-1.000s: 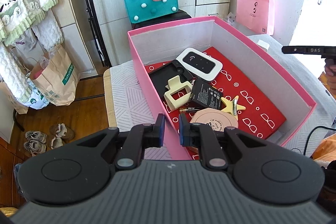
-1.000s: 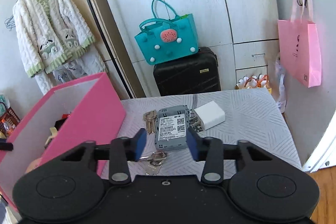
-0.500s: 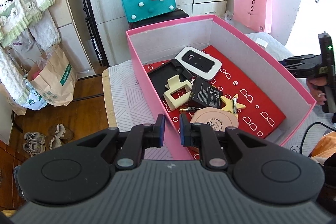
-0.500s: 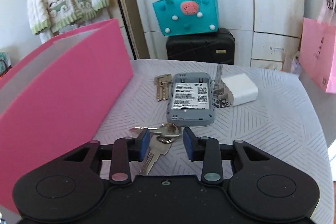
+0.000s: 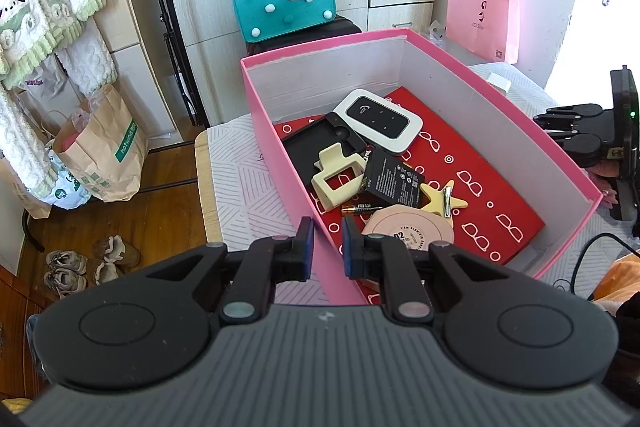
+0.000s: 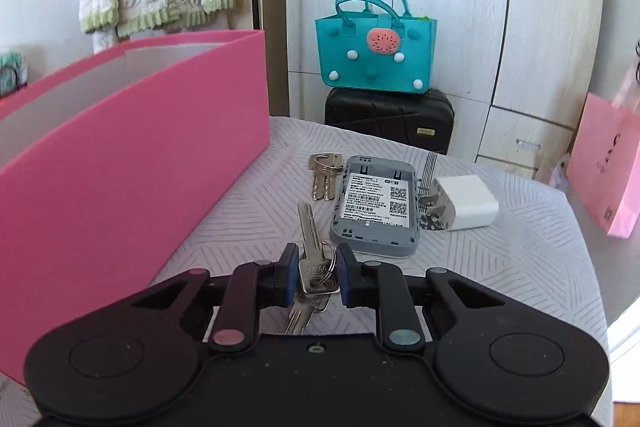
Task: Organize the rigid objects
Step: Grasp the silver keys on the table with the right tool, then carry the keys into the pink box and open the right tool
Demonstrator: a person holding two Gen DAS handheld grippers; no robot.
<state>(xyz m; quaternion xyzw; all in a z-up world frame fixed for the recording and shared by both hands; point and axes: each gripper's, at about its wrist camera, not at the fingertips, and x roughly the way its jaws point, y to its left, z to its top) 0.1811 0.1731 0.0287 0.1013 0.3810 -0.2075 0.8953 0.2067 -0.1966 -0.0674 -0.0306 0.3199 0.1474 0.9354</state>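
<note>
My left gripper [image 5: 326,253] is shut on the near wall of the pink box [image 5: 500,99]. Inside lie a white router [image 5: 378,119], a cream hair clip [image 5: 336,179], a black battery pack [image 5: 394,183], a star clip [image 5: 444,197] and a pink disc [image 5: 408,231]. In the right wrist view the box [image 6: 132,155] stands to the left. My right gripper [image 6: 318,269] is low over the table, its jaws closing on a bunch of keys [image 6: 314,267] that fills the gap between the pads. Beyond lie a second set of keys [image 6: 326,171], a grey device [image 6: 376,207] and a white charger [image 6: 466,203].
A teal bag [image 6: 376,47] sits on a black suitcase [image 6: 390,119] behind the table. A pink paper bag [image 6: 604,163] hangs at the right, past the table's edge. A black cable [image 5: 600,247] lies by the box's near right corner.
My right gripper came down and forward from above the grey device to the key bunch, rolled level, and its jaws closed around the keys. The left gripper and the box stayed put.
</note>
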